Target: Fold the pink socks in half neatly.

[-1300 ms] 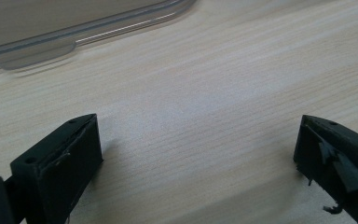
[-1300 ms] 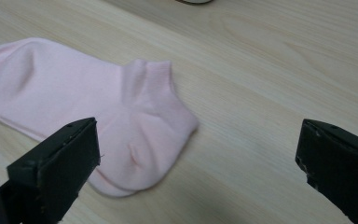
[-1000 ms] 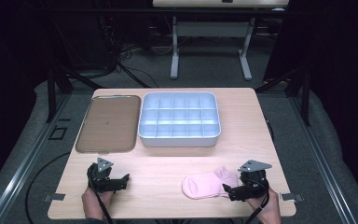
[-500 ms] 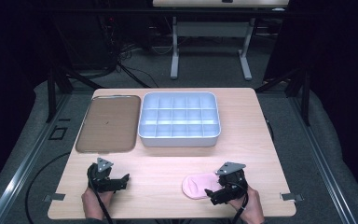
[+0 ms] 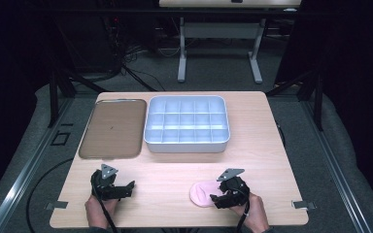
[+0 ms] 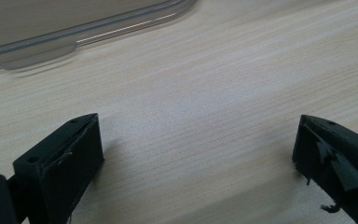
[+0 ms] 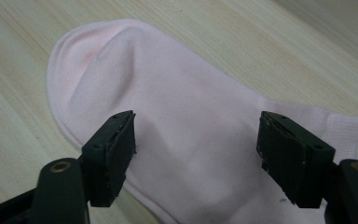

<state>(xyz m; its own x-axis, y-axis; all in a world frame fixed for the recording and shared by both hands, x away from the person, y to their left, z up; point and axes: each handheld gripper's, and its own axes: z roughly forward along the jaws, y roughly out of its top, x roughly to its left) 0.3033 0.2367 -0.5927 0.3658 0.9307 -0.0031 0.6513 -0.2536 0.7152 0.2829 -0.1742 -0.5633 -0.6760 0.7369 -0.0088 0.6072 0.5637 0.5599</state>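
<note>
A pale pink sock is seen lying flat on the wooden surface, at about five o'clock from the surface's middle and close to its near edge. It is judged to be light, soft and limp, a fine stretchy knit that will fold and droop once lifted and is neither fragile nor slippery. A pinch across the middle of the foot, where the cloth lies doubled, is thought best. The right hand-held gripper is poised over that part, its jaws part-way apart and just lately closing, with the sock between them but not yet pressed. The left hand-held gripper is held wide apart over bare, matt wood grain at about seven o'clock. Farther off, a brown flat tray with rounded corners sits at eleven o'clock, and just beside it a rigid, smooth pale-blue compartment box at twelve.
</note>
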